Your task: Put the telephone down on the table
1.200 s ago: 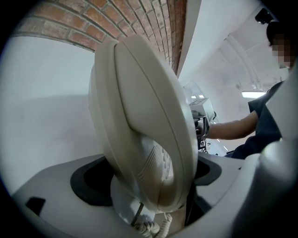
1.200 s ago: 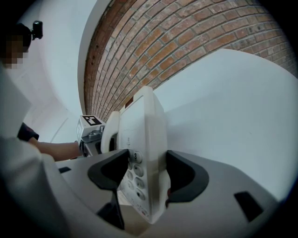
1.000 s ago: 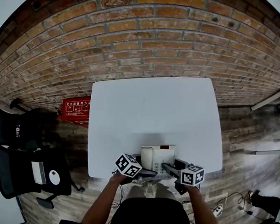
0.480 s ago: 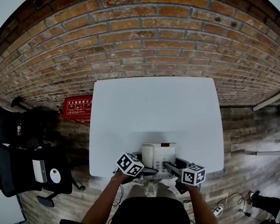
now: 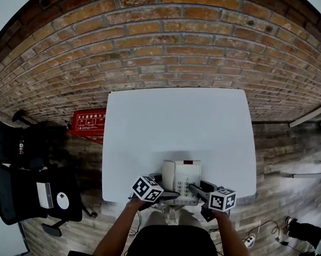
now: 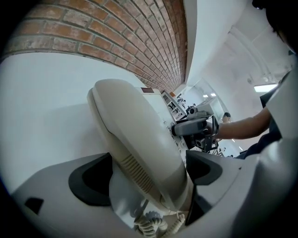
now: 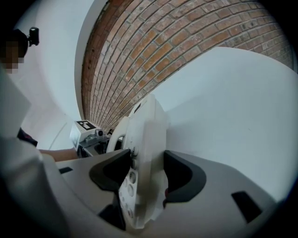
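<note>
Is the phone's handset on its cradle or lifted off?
On its cradle: the cream plastic handset lies seated along the left side of the white push-button telephone.

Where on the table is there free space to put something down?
The table is bare from the telephone to its far edge by the brick wall, and in both near corners. Only the middle of the near edge is crowded.

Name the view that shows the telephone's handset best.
The left gripper view: the handset fills the middle of the frame, with its grille and coiled cord plain. The head view shows it small, at the left of the telephone. The right gripper view shows only a curved sliver of it behind the body.
</note>
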Demonstrator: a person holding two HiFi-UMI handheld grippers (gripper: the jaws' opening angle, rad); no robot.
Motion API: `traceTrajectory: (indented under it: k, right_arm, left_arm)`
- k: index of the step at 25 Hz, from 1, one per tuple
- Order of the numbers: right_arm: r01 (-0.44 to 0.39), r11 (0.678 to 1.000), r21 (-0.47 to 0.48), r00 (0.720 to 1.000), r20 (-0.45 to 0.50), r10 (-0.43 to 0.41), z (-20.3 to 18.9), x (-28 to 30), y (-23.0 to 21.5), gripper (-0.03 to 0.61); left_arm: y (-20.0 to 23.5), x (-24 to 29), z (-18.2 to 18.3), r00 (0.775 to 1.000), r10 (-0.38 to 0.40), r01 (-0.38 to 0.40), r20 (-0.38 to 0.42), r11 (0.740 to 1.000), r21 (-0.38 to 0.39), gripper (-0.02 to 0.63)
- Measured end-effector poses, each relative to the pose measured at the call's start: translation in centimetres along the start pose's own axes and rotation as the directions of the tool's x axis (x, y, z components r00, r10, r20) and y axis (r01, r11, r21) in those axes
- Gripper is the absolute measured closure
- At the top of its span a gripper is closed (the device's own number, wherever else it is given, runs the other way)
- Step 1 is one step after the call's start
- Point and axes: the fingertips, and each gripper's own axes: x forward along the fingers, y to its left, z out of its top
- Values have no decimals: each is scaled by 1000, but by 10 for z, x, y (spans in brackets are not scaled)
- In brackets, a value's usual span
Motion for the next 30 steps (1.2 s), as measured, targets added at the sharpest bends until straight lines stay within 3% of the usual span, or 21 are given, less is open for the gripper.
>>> traceTrajectory:
  k: [6, 10, 14, 18, 23, 30]
  right_arm:
    - [2, 1000, -1, 1000, -3, -2, 0, 0, 1, 344]
    - [5, 1000, -2, 1000, -5, -5, 0, -1, 0, 344]
    - [7, 1000, -3, 1000, -7, -7, 0, 0, -1, 342]
    - [7, 1000, -8, 1000, -5, -7, 2, 1, 1, 343]
    - [9, 1000, -18, 1000, -13, -9, 3, 2, 1, 342]
    - [10, 1000, -22, 1000, -12, -11, 4, 3, 1, 342]
  left_arm:
    - [-3, -5, -4, 1000, -11, 11, -9, 1000, 19, 127]
    - [-2, -22, 1, 999, 5, -6, 32, 1000, 30, 129]
    - [3, -42, 6, 997, 72, -73, 17, 991, 112, 130]
    - [1, -60, 16, 984, 177, -169, -5, 947, 275, 155]
    - [-7, -69, 30, 957, 290, -257, 0, 847, 466, 314]
    - [-15, -66, 35, 940, 340, -280, -14, 797, 535, 477]
